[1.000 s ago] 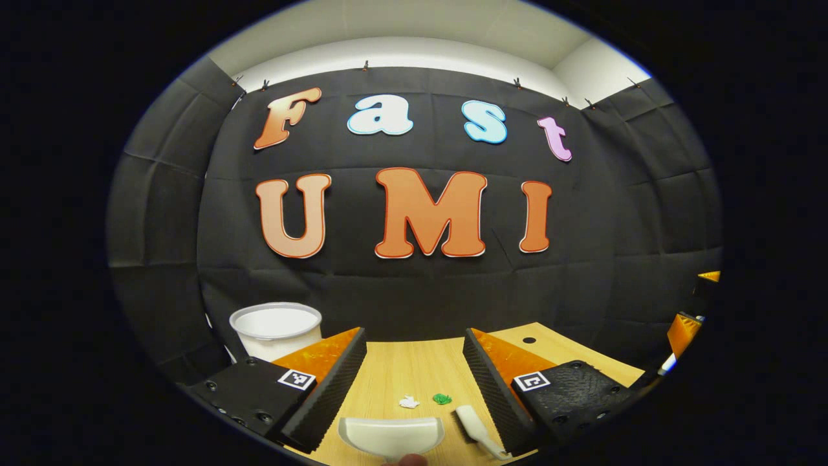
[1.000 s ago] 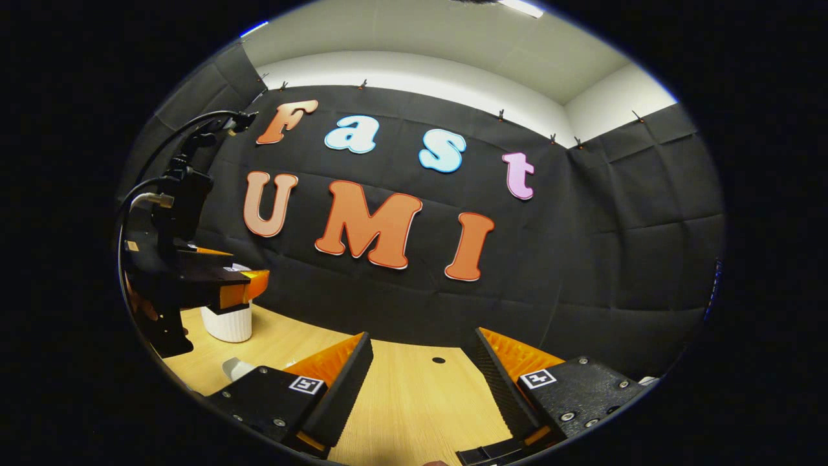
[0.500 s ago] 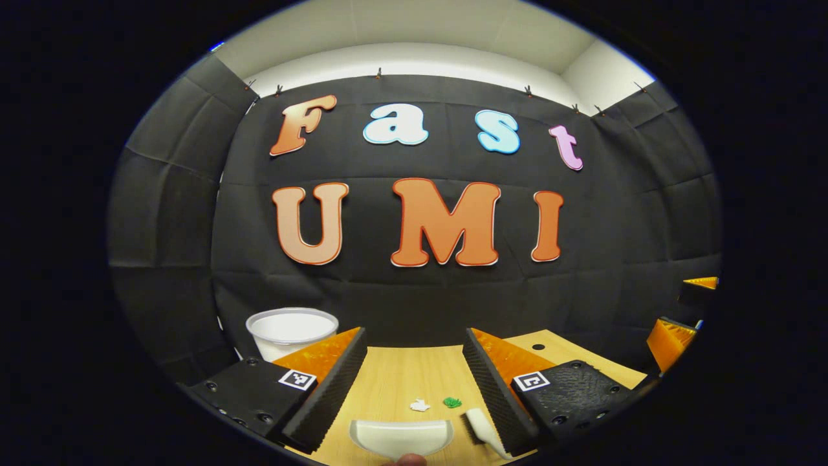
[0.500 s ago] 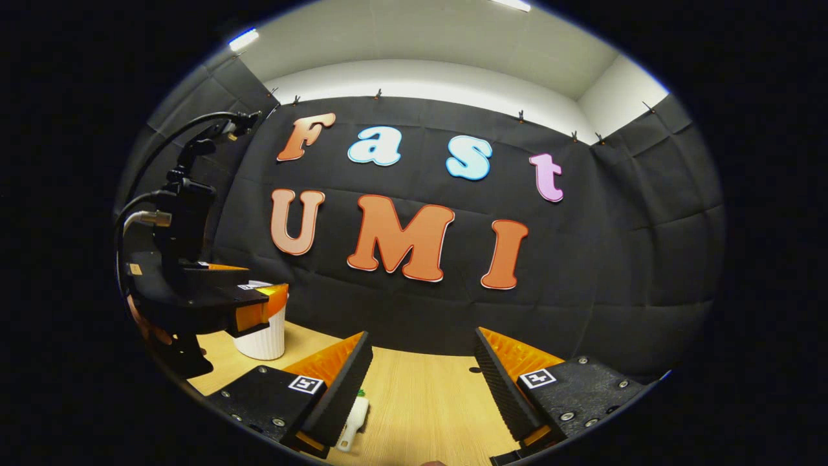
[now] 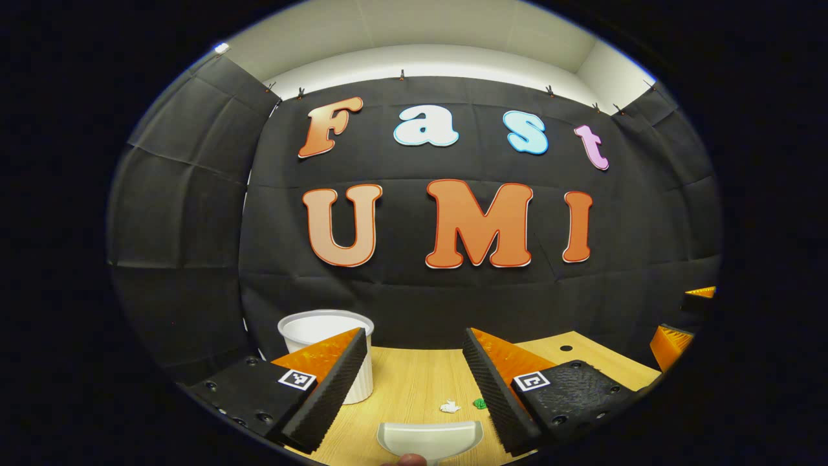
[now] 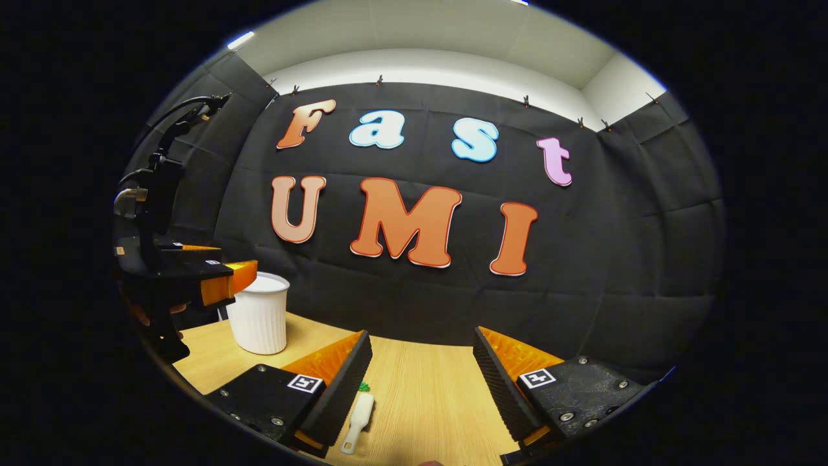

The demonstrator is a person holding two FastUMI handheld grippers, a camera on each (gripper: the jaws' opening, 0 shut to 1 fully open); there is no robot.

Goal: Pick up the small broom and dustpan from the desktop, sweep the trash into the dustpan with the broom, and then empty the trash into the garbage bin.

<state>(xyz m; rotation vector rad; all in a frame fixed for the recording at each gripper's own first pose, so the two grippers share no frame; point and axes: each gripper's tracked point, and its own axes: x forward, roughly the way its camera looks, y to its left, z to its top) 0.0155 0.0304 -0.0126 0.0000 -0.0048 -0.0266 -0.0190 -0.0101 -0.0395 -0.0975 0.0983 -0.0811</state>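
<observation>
Dustpan (image 5: 430, 437) now sits centred between our left gripper's (image 5: 414, 372) spread fingers, while the broom (image 6: 359, 419) has slid beside our equally parted right gripper (image 6: 420, 375), so both grasps look near.

Light wood desk (image 5: 414, 382) had a white ribbed bin (image 6: 259, 317) standing on it at the back left, a white dustpan (image 5: 430, 439) up front, white scrap (image 5: 448, 406) and green scrap (image 5: 479, 403) just beyond it, plus the broom (image 6: 359, 421).
</observation>
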